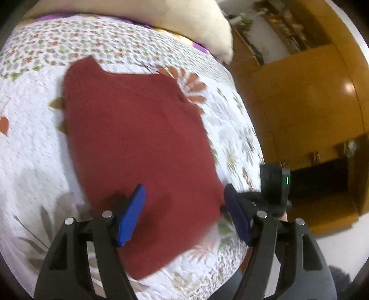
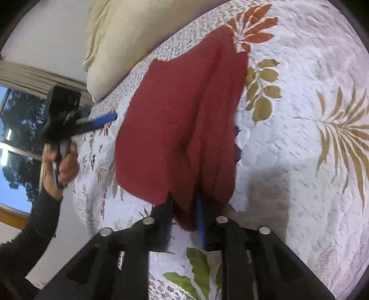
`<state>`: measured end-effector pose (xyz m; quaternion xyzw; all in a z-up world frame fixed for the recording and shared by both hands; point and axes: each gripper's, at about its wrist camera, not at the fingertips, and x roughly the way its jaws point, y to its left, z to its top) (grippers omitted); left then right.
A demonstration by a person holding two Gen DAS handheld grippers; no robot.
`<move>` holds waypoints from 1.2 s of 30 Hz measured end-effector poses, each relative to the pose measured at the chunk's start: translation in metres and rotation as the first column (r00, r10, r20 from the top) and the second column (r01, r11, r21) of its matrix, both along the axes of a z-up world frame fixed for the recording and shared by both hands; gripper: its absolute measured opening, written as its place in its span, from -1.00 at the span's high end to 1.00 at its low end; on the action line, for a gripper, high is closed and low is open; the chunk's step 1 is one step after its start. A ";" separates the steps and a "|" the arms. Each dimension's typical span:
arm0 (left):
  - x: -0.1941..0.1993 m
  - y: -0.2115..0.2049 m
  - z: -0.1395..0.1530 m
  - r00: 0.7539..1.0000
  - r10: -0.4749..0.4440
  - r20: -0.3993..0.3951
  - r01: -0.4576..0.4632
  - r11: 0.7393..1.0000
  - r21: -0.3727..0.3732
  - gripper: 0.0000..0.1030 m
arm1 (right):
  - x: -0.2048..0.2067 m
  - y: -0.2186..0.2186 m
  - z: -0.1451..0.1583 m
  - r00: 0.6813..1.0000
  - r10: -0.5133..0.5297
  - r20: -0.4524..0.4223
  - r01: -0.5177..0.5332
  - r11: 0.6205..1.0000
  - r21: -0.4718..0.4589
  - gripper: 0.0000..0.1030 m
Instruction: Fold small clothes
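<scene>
- A red garment (image 1: pixel 138 147) lies on a bed's quilt (image 1: pixel 30 143), which is white with printed leaves and flowers.
- Left claw (image 1: pixel 182 214): its blue fingers (image 1: pixel 131 217) stand wide apart just above the garment's near edge, gripping nothing.
- Right claw (image 2: pixel 186 223): its fingers are clamped together on a bunched fold of the garment (image 2: pixel 184 120), near the hem; that side is gathered into long ridges, while the other side lies flat.
- In the right wrist view, the left claw (image 2: pixel 103 120) shows at the garment's far side, held by a hand (image 2: pixel 66 163) in a dark sleeve (image 2: pixel 34 226).
- A cream pillow (image 1: pixel 196 20) rests at the head of the bed.
- A wooden cabinet (image 1: pixel 306 103) stands beside the bed.
</scene>
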<state>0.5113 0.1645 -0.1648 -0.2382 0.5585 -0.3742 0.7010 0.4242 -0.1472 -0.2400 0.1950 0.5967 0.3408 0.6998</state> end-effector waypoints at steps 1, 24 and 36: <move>-0.011 -0.008 -0.003 0.999 -0.039 -0.006 0.039 0.999 -0.024 -0.34 | 0.003 -0.005 0.008 1.000 -0.022 0.010 0.022 0.999 0.048 0.30; -0.060 -0.099 -0.071 0.989 -0.143 -0.040 0.139 0.987 -0.086 -0.39 | 0.115 0.030 -0.023 0.998 -0.048 -0.039 0.052 0.992 0.117 1.00; -0.095 -0.021 -0.045 0.997 0.002 -0.074 -0.017 0.979 -0.203 -0.75 | 0.176 0.024 -0.018 0.987 -0.152 -0.059 0.155 0.987 0.045 1.00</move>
